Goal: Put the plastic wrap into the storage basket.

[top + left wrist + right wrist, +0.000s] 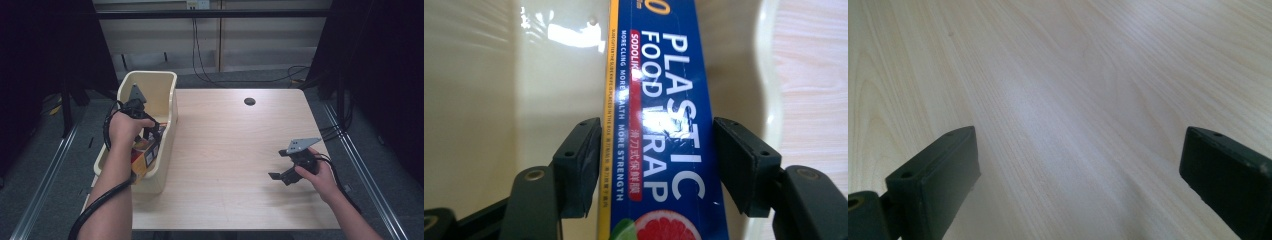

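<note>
A long blue box of plastic food wrap (664,125) stands tilted inside a cream plastic bin (484,100). My left gripper (657,165) is shut on it, one black pad against each long side. In the high view the left gripper (150,134) reaches down into the bin (150,80) at the table's left edge, and the box (145,154) shows its orange and yellow end below the hand. My right gripper (281,175) hovers over the table's right side, jaws wide open and nothing between them. The right gripper view shows the right gripper (1078,175) above bare wood.
The light wooden table (225,140) has a dark round hole (249,101) near its far edge. The bin overhangs the table's left side. Black cables (205,70) lie on the grey floor behind, and dark curtains hang on both sides.
</note>
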A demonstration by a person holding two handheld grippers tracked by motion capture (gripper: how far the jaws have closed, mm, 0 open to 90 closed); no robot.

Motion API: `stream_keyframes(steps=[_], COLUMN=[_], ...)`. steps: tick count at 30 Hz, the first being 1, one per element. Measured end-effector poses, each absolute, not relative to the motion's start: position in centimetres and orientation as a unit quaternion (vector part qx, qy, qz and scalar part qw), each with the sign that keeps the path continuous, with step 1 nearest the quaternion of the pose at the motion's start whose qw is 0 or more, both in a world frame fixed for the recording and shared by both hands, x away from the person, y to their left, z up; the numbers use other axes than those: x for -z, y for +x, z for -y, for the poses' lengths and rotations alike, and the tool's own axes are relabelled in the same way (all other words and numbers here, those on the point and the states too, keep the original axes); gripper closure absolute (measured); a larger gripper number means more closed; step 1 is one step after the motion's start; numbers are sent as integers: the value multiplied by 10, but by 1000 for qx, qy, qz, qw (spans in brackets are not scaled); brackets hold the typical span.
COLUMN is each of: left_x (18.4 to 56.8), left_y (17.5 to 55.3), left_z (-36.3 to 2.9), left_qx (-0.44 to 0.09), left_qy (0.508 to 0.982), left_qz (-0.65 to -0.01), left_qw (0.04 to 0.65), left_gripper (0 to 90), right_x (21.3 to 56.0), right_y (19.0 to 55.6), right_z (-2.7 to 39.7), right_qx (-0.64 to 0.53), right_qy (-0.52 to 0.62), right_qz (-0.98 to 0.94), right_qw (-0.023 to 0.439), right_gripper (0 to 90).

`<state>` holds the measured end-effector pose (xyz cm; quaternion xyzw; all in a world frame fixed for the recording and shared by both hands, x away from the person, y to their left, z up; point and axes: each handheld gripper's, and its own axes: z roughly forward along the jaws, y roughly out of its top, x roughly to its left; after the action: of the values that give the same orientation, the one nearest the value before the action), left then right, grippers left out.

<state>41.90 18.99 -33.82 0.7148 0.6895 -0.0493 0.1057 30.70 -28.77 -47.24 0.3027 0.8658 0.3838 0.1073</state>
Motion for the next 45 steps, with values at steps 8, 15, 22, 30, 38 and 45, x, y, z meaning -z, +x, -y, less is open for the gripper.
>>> stream_keyframes(steps=[8, 15, 22, 30, 38, 45], left_x=[318, 308, 292, 287, 286, 292], left_y=[419, 420, 419, 419, 417, 415], left_z=[-188, -181, -169, -152, -132, -111], left_qx=[35, 31, 18, 23, 25, 31], left_qy=[717, 722, 740, 758, 769, 785], left_qz=[-684, -676, -649, -621, -600, -576], left_qw=[127, 147, 176, 200, 217, 225], left_gripper=[350, 318, 267, 225, 209, 203], right_x=[472, 472, 471, 470, 469, 469], right_y=[307, 303, 303, 302, 302, 302], right_z=[288, 290, 290, 290, 290, 291], right_qx=[-385, -383, -386, -386, -386, -389], right_qy=[304, 305, 305, 306, 306, 304], right_qz=[-865, -865, -863, -863, -863, -863], right_qw=[107, 108, 111, 111, 112, 111], right_gripper=[22, 23, 23, 23, 23, 23])
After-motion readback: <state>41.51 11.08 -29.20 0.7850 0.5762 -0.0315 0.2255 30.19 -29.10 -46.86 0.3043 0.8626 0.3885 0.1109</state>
